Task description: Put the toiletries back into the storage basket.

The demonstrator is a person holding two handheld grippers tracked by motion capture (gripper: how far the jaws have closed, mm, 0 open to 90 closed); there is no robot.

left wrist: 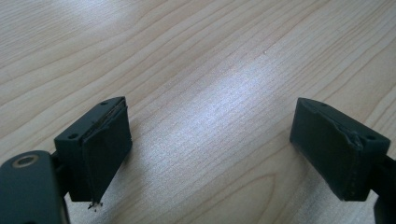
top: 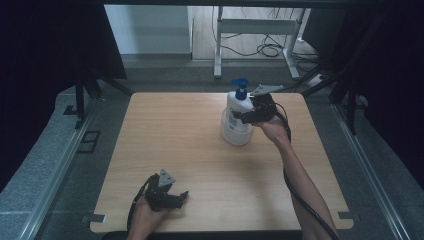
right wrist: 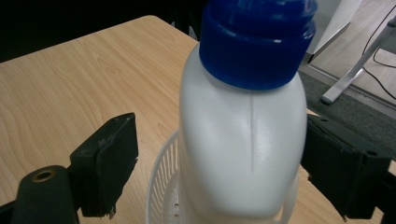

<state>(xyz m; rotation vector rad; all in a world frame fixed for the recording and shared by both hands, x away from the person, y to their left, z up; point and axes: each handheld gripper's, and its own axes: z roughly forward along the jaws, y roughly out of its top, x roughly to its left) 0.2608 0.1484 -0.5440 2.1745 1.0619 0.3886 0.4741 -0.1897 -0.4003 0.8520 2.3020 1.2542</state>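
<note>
Lower left of the high view: left gripper resting low over bare table, jaws spread wide with nothing but wood grain between them in the left gripper view; idle, well apart from the work. Upper right of centre in the high view: right gripper at the side of a white pump bottle with a blue pump head, standing upright inside a white perforated basket. In the right gripper view: jaws parted around the bottle, left pad clearly off the plastic with table showing in the gap, right pad just beside the bottle's shoulder, contact there not certain; blue cap at top of frame, basket rim at bottom. Judged step: release after seating the bottle in the basket. Recommended: spread jaws fully clear of both flanks before any withdrawal; draw back straight along the jaw line, not sideways, to avoid dragging the shoulder; keep below the pump nozzle until clear; confirm bottle upright and basket unmoved. Risk noted: tall, narrow bottle in a light basket, easily tipped by a snagging pad.
</note>
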